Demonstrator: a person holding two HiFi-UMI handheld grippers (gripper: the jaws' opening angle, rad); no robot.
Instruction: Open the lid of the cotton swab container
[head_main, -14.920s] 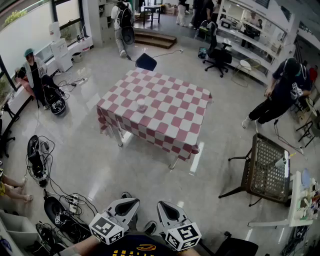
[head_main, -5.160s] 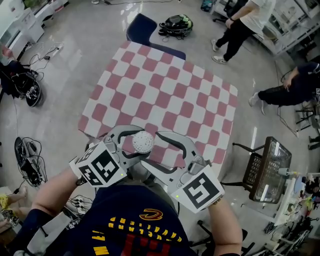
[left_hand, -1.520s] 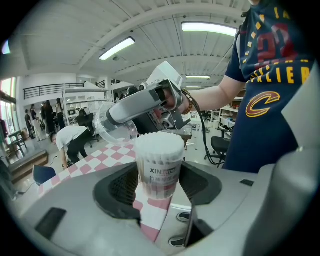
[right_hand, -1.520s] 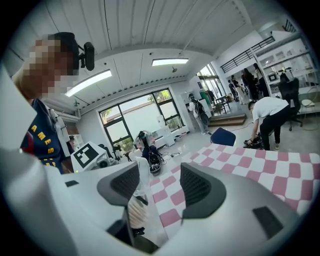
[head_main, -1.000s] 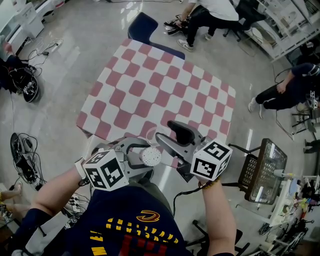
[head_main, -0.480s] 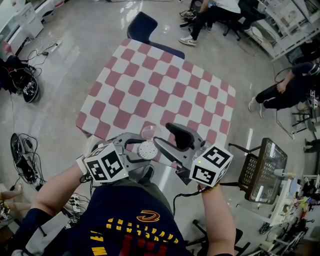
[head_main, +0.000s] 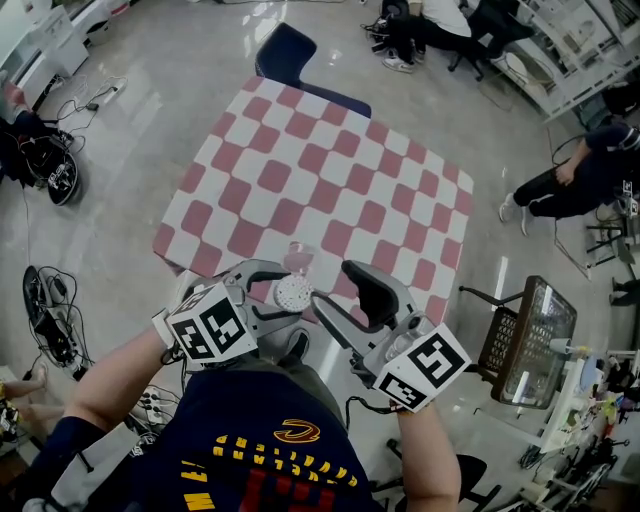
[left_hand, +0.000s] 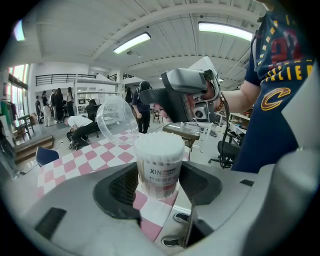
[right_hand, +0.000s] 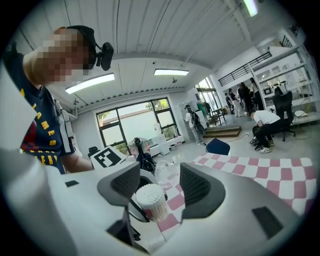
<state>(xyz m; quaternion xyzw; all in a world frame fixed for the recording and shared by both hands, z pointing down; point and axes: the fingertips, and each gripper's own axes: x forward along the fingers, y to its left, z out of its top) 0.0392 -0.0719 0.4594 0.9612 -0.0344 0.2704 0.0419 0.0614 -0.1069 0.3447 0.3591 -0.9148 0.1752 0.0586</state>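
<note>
My left gripper (head_main: 285, 296) is shut on the cotton swab container (head_main: 293, 292), held upright over the near edge of the checkered table (head_main: 330, 180). In the left gripper view the container (left_hand: 160, 167) stands between the jaws, its white swab tips bare at the top. Its clear lid (left_hand: 116, 120) hangs tipped back to the upper left, still attached; the head view shows the lid (head_main: 300, 258) just beyond the container. My right gripper (head_main: 345, 298) is open, just right of the container and apart from it. The right gripper view shows the container (right_hand: 150, 201) ahead of its open jaws.
A blue chair (head_main: 285, 50) stands at the table's far side. A dark mesh chair (head_main: 525, 345) is at the right. Cables and bags (head_main: 50, 320) lie on the floor at the left. People (head_main: 570, 180) stand and crouch beyond the table.
The right gripper has drawn back from the container toward the lower right over the last second. The lid, shut earlier, now stands open. The left gripper has held its place.
</note>
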